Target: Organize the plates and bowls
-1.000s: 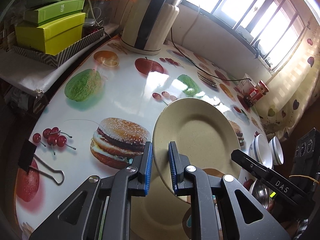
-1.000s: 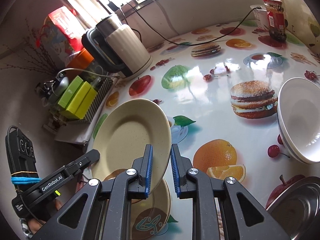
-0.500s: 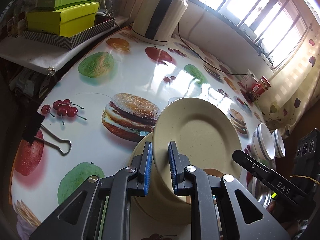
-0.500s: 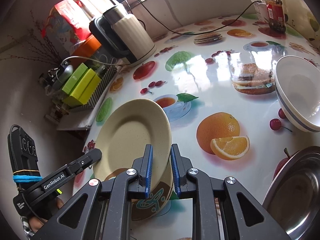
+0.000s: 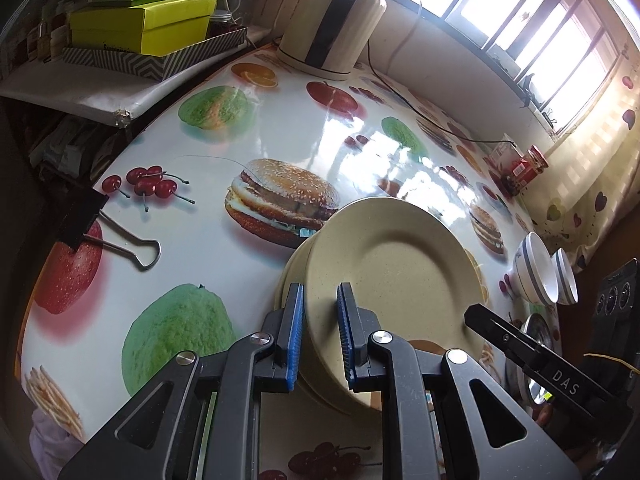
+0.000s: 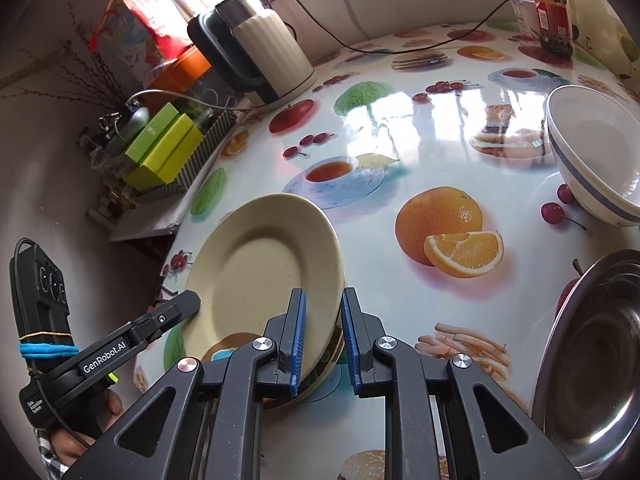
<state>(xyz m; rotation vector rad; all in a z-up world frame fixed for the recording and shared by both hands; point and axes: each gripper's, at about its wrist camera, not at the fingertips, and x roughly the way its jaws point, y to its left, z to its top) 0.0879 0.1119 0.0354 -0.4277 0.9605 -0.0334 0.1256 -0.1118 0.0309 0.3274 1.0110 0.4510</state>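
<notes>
Item: round beige speckled plate (image 5: 394, 276), which I hold by opposite rim edges: my left gripper (image 5: 320, 334) clamps one edge, my right gripper (image 6: 322, 338) the other. It tilts, face up toward both cameras, low over a second beige plate (image 5: 292, 276) lying on the fruit-and-burger printed tablecloth (image 5: 200, 240).

Nearby: two white blue-banded bowls (image 5: 534, 274) and a steel basin (image 6: 592, 360) to the right; a cream electric kettle (image 6: 272, 58) well behind; a black binder clip (image 5: 86, 216) to the left.
</notes>
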